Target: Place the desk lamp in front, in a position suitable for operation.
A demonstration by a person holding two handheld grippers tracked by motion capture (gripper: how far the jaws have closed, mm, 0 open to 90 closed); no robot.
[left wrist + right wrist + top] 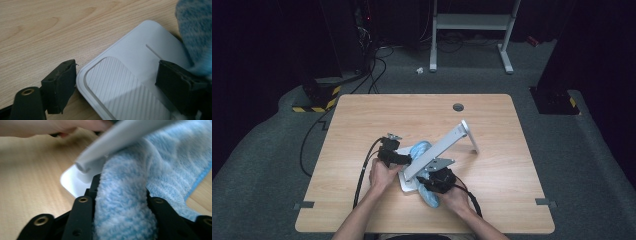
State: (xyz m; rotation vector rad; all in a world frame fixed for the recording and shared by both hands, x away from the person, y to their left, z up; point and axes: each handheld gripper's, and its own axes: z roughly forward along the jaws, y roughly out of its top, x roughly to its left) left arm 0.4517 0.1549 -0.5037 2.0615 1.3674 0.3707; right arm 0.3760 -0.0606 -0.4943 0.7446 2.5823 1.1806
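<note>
A white stand lies near the table's front: a flat base plate (407,185) and a long arm (439,147) rising toward the back right. A fluffy blue cloth (421,148) is draped across the base under the arm. In the left gripper view my left gripper (117,72) is open, its jaws straddling a rounded corner of the base plate (140,57), which carries a ribbed pad (120,87). The blue cloth (197,32) shows at upper right there. My right gripper (121,192) is shut on a fold of the cloth (122,215), just below the stand's arm (120,138).
The wooden table (362,115) has a round cable hole (458,107) near its back edge. A black cable (362,175) trails from the left gripper (399,159) off the front. Beyond the table stand a white metal frame (472,22) and floor cables (372,65).
</note>
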